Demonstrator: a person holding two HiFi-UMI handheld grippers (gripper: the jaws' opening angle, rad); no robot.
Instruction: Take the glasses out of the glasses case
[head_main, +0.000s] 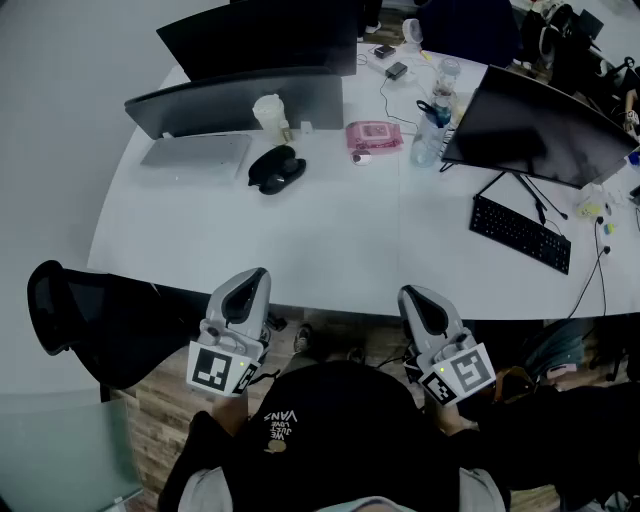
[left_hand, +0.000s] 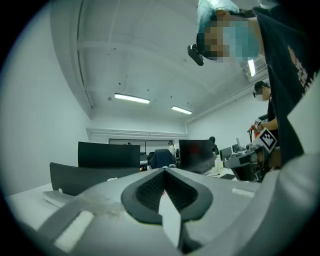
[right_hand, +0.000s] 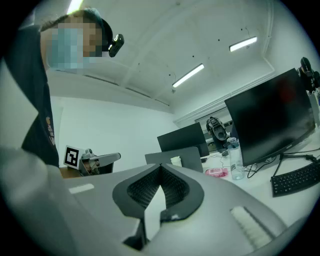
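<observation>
At your far left, a black office chair (head_main: 90, 320) stands off the table's rounded end, just beside your left tongs (head_main: 255, 275). You hold those tongs at the near edge of the white table (head_main: 330, 240), tips pressed together with nothing between them, and their own camera looks up toward the ceiling lights.

The black glasses case (head_main: 275, 168) lies well ahead of the left tongs, across a wide bare stretch of tabletop. It sits just in front of a grey screen (head_main: 240, 100), with a silver laptop (head_main: 200, 155) to its left and a white cup (head_main: 270, 112) just behind it. Whether the case is open cannot be told from here.

Between the two tongs and farther out rest a pink packet (head_main: 373, 135) and a clear water bottle (head_main: 430, 130).

Your right tongs (head_main: 412, 293) are level with the left pair at the same near edge, tips also pressed together and empty. Ahead and to their right lies a black keyboard (head_main: 520, 233) under a dark monitor (head_main: 545, 130), and the table between them and the tongs is bare.
</observation>
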